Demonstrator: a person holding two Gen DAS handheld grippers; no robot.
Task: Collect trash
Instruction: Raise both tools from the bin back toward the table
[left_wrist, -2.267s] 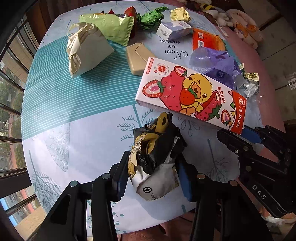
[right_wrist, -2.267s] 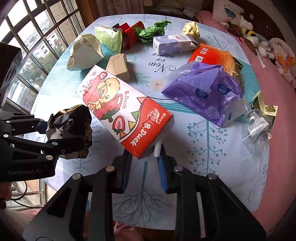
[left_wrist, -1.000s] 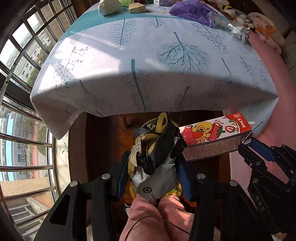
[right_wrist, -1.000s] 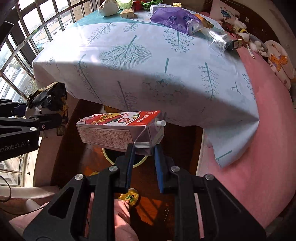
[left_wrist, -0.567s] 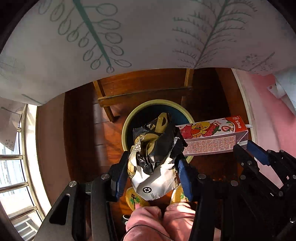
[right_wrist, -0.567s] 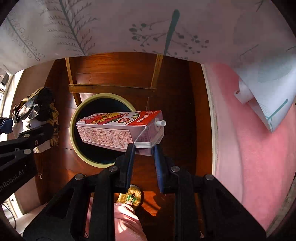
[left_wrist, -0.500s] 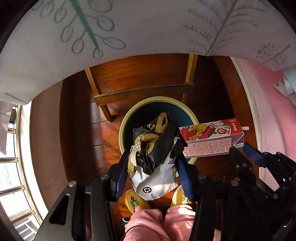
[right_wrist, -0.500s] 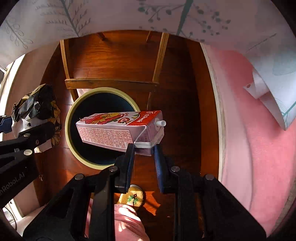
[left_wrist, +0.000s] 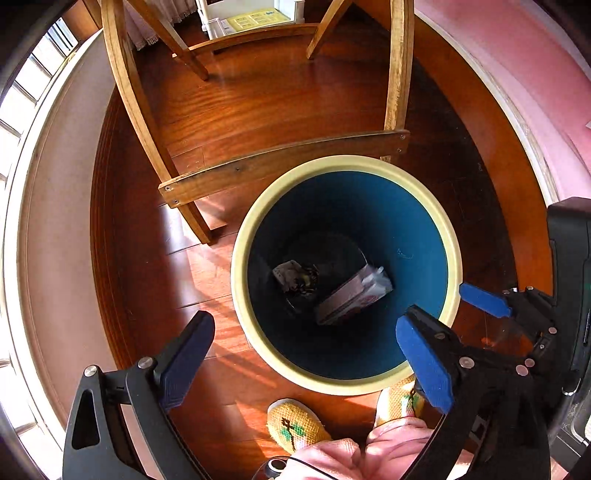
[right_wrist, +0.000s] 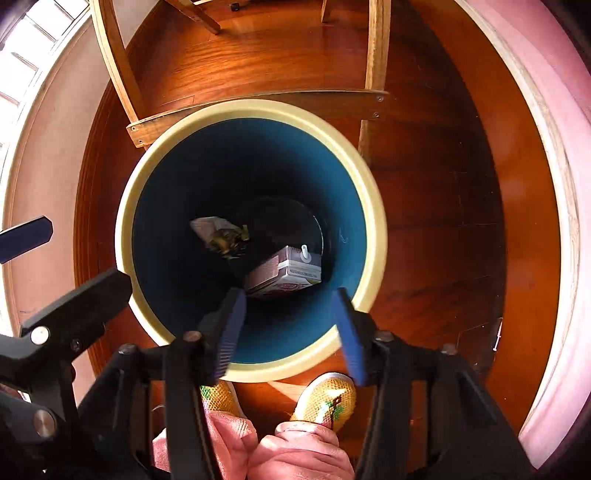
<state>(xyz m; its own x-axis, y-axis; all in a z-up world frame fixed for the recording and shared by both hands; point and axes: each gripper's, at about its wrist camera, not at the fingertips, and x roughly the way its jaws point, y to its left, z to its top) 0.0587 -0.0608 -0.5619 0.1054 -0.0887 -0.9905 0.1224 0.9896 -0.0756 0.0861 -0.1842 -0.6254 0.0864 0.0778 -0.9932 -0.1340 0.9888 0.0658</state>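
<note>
Now both pieces of trash are seen lying at the bottom of the blue bin (left_wrist: 439, 225), whose cream rim stands on the wooden floor (left_wrist: 258, 96) beside a chair frame (left_wrist: 284, 162). The milk carton (right_wrist: 284, 277) is tilted against the inner wall with its spout uppermost, and the crumpled wrapper (right_wrist: 221, 236) rests just beside it, apart from it. The fingers (left_wrist: 184, 358) of the left gripper (left_wrist: 306, 362) are spread wide and opening, with nothing between them; the fingers (right_wrist: 225, 332) of the right gripper (right_wrist: 288, 332) are likewise parting over the bin's mouth, and no thing is pressed by them. The carton is judged to be light and probably empty, stiff along its edges but easily dented on its broad faces; it would best be taken across the narrow sides or at the folded top near the spout, where it is firmest. The wrapper is judged soft, nearly weightless and somewhat slick, so it would be pinched in its bunched middle, where it would compress but not slip out. Neither piece is thought fragile. A person's slippered feet (left_wrist: 295, 424) are seen just beside the bin.
</note>
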